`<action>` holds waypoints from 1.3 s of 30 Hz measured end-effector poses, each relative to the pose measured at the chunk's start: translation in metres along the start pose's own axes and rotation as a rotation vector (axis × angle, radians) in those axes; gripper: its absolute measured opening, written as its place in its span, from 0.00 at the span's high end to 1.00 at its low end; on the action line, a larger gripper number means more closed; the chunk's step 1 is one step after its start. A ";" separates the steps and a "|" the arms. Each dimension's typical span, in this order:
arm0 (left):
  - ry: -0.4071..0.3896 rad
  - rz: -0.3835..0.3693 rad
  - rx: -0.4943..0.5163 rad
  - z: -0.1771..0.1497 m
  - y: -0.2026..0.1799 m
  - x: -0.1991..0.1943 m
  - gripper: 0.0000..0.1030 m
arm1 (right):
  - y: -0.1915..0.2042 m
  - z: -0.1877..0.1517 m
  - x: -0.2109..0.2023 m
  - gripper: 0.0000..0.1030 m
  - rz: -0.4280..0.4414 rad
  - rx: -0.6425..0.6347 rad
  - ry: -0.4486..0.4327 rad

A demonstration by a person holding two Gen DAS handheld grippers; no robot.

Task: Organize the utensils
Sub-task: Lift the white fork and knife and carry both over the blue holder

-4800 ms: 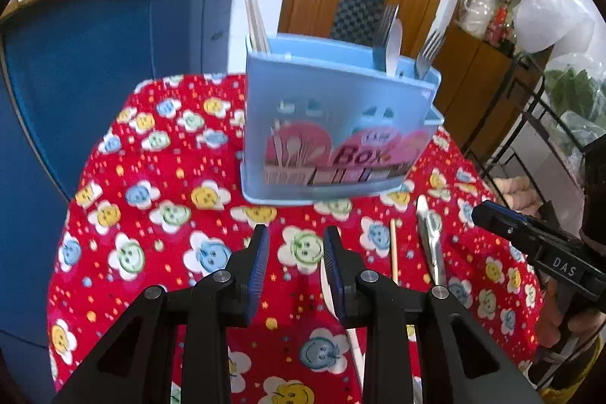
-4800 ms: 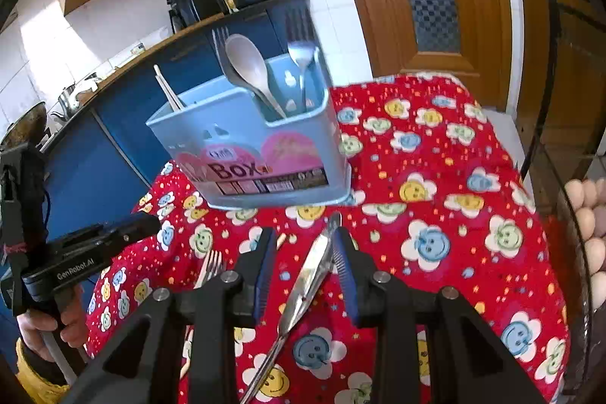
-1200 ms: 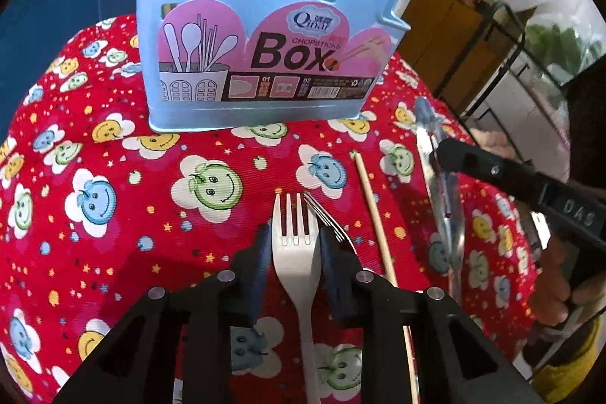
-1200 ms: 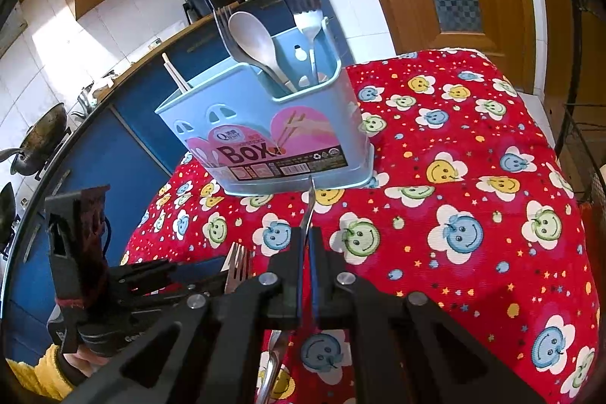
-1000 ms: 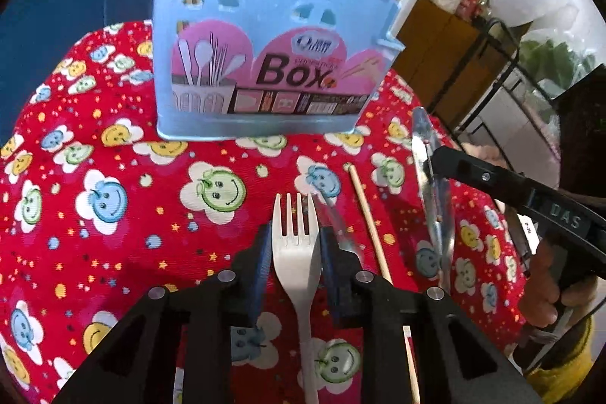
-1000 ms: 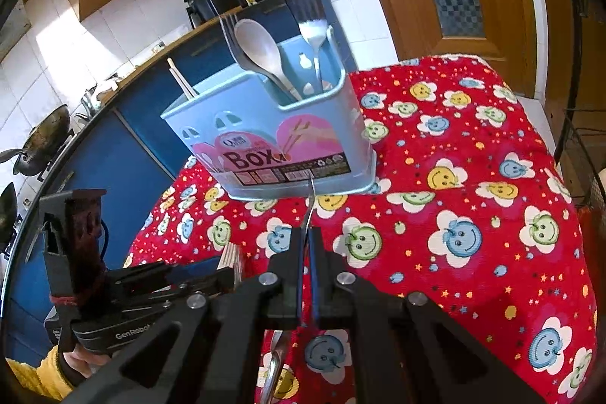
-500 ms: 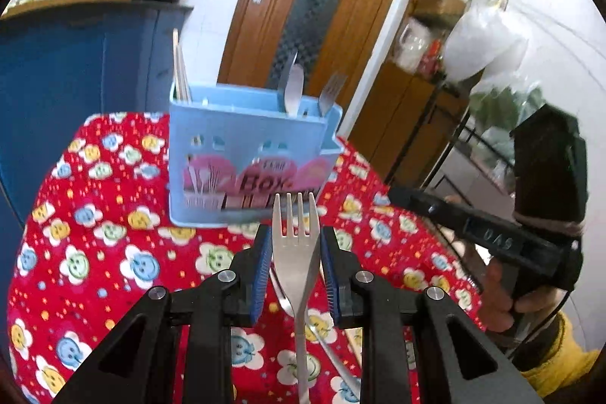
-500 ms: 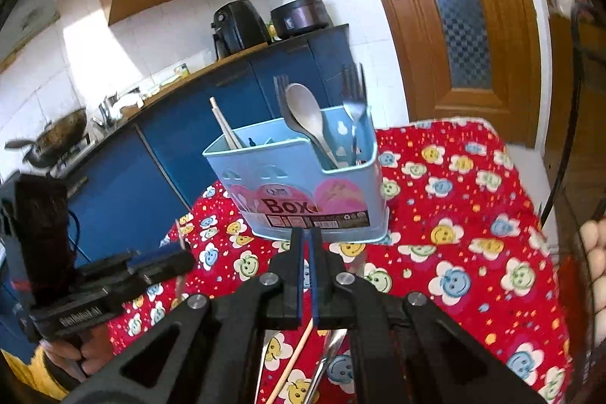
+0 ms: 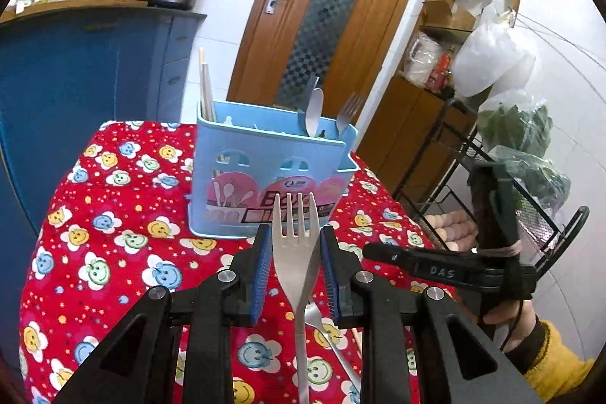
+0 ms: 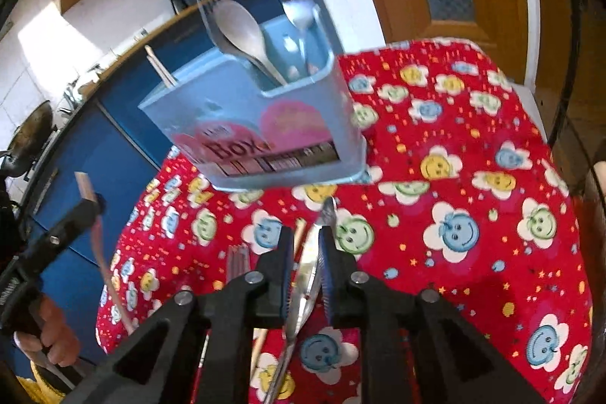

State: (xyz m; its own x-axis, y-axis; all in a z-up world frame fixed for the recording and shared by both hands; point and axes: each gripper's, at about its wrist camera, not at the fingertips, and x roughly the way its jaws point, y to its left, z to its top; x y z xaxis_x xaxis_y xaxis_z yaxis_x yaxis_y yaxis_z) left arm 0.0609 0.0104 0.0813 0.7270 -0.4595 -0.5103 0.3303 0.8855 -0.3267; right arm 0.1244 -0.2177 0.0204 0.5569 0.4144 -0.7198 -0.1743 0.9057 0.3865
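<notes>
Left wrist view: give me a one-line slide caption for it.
Left gripper holds a fork tines-up before the blue utensil box on a red flowered tablecloth.

Forks: four. One is gripped at 6 o'clock, two stand in the one blue box, and one lies on the cloth at 7 o'clock.

Spoons: two, one in the box and one on the cloth.

Chopsticks: at least two in the box and one on the cloth.
</notes>
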 end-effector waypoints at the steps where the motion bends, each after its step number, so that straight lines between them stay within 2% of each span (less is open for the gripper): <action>1: -0.002 0.000 -0.002 0.000 0.001 0.000 0.75 | -0.001 -0.001 0.005 0.85 -0.008 0.000 0.014; 9: -0.024 0.005 -0.005 0.007 0.004 -0.003 0.75 | -0.009 -0.005 0.037 0.84 0.018 0.037 0.111; 12: -0.040 0.008 0.002 0.012 0.002 -0.005 0.75 | -0.010 -0.006 0.038 0.90 0.036 0.035 0.107; 17: -0.062 0.016 0.014 0.022 0.002 -0.007 0.75 | -0.006 -0.005 0.033 0.95 0.054 0.019 0.090; 20: -0.073 0.019 0.017 0.030 0.001 -0.008 0.75 | -0.001 -0.003 0.023 0.97 0.059 0.013 0.046; 26: -0.134 0.038 0.054 0.057 -0.004 -0.015 0.75 | 0.012 0.007 -0.018 0.97 0.054 -0.030 -0.098; 30: -0.196 0.056 0.089 0.083 -0.009 -0.019 0.75 | 0.020 0.016 -0.045 0.97 0.056 -0.046 -0.195; 39: -0.295 0.106 0.091 0.146 -0.009 -0.008 0.75 | 0.029 0.037 -0.087 0.97 0.013 -0.082 -0.389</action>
State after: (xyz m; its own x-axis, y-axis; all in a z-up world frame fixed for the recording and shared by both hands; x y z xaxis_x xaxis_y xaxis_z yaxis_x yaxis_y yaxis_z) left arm 0.1396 0.0161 0.2044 0.8989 -0.3363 -0.2810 0.2861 0.9360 -0.2053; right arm 0.1011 -0.2308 0.1152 0.8173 0.3754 -0.4372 -0.2388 0.9111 0.3358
